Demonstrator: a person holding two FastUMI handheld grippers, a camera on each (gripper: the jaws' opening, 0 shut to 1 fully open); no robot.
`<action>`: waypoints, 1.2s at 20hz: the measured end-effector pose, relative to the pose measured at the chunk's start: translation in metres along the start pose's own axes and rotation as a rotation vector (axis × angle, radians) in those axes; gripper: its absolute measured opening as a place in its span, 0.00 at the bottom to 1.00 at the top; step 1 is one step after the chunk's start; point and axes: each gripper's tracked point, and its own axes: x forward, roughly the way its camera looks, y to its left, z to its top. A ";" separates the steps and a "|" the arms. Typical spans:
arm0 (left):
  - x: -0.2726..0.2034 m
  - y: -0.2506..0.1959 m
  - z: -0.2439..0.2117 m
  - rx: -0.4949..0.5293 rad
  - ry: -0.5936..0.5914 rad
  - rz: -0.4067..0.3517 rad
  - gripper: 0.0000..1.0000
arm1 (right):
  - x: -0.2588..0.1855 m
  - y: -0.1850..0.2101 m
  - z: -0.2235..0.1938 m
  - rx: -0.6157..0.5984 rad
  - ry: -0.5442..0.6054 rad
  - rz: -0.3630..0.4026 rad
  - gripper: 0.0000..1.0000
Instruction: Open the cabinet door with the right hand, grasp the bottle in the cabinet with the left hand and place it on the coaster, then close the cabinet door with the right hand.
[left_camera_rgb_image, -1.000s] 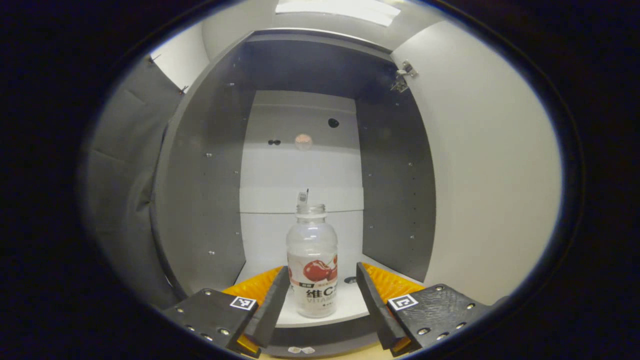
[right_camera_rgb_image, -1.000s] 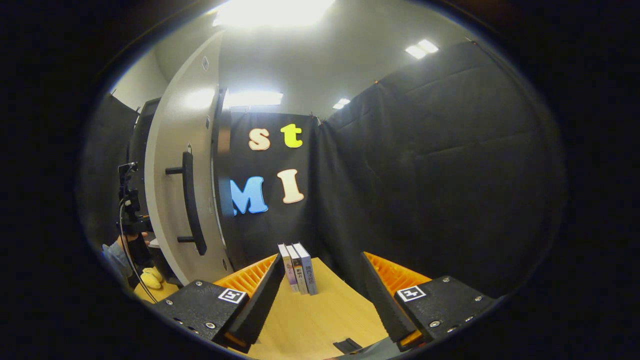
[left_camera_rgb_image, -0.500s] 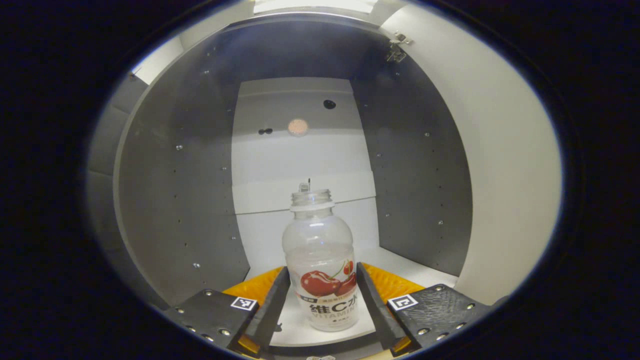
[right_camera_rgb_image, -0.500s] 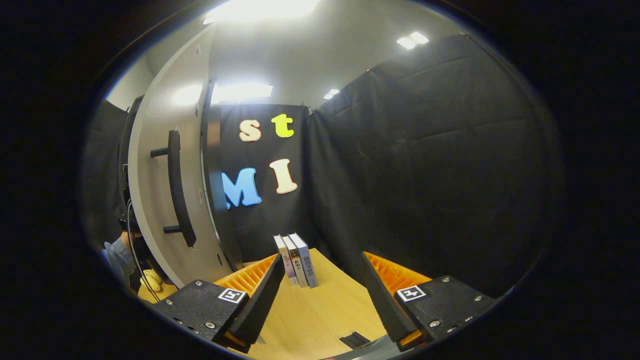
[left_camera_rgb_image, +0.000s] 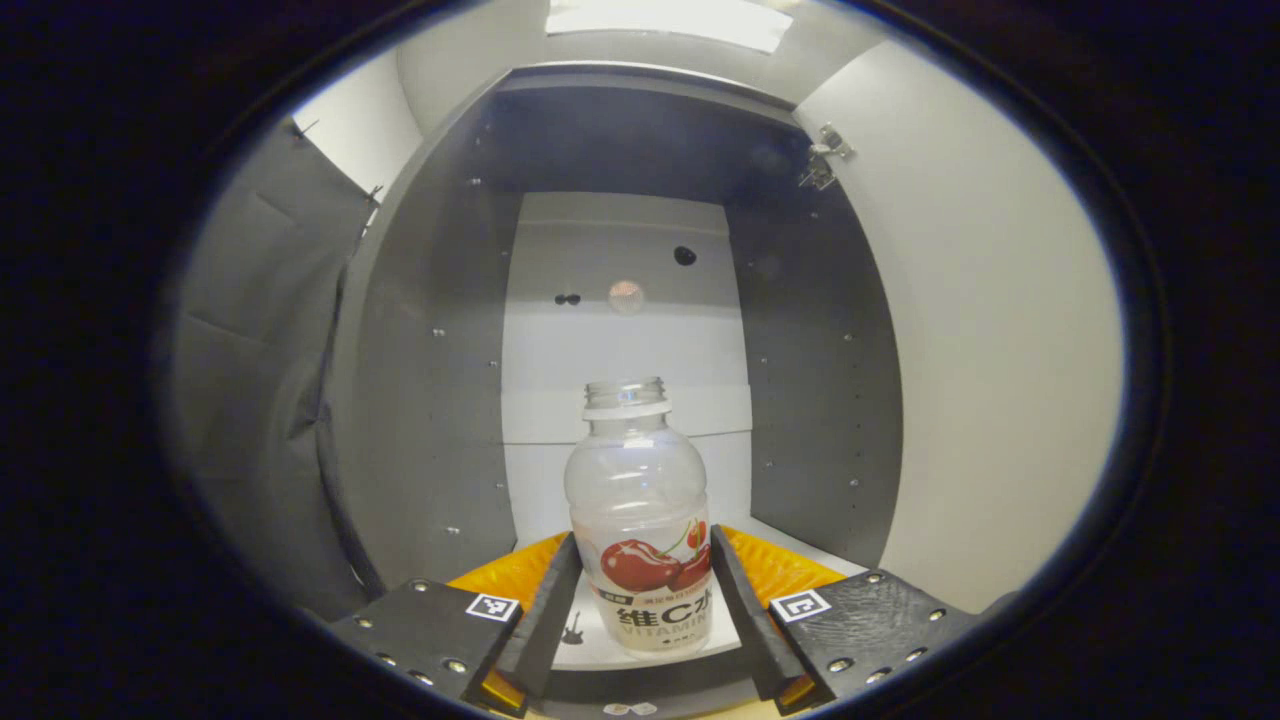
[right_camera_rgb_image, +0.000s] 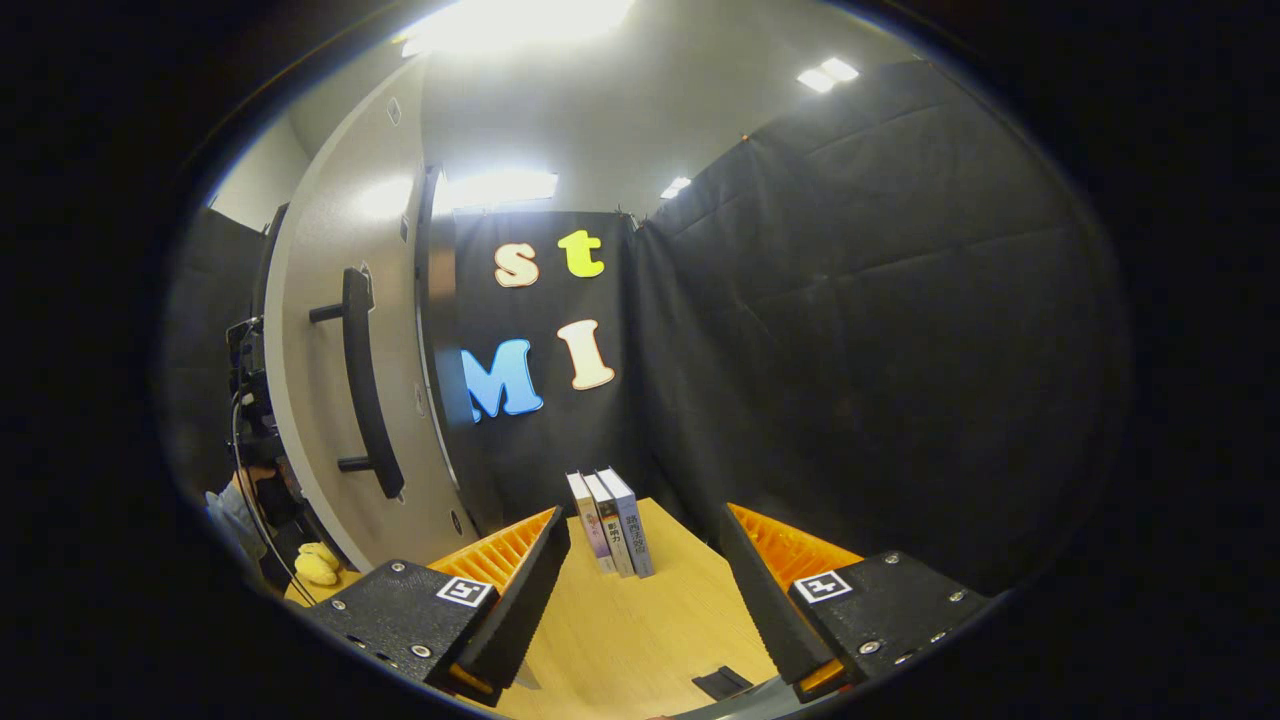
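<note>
Left tool (left_camera_rgb_image: 640, 600) seen at bottom centre of the left gripper view, clamped on the bottle (left_camera_rgb_image: 640, 540), both fingers (left_camera_rgb_image: 545, 615) pressed against the labelled lower part. Bottle upright, uncapped, at lower centre of the frame, in front of the open cabinet (left_camera_rgb_image: 420, 400); hard to tell whether resting on the shelf or lifted. Cabinet door (left_camera_rgb_image: 1000, 380) swung wide along the right of that frame. Right tool (right_camera_rgb_image: 645, 600) at the bottom of the right gripper view, fingers apart, holding nothing, above the wooden tabletop (right_camera_rgb_image: 640, 630). Three books (right_camera_rgb_image: 612, 522) upright at centre, door handle (right_camera_rgb_image: 362, 380) at left, small yellow toy (right_camera_rgb_image: 318, 563) at lower left.
</note>
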 end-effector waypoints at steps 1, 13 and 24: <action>-0.009 0.001 0.001 0.005 -0.004 0.001 0.76 | 0.001 0.002 0.000 0.005 -0.001 0.014 0.93; -0.119 0.021 -0.015 0.005 0.025 0.087 0.76 | 0.007 0.015 -0.005 -0.022 0.017 0.180 0.94; -0.208 0.043 -0.058 -0.019 0.044 0.198 0.80 | -0.001 0.009 -0.007 -0.053 0.013 0.254 0.93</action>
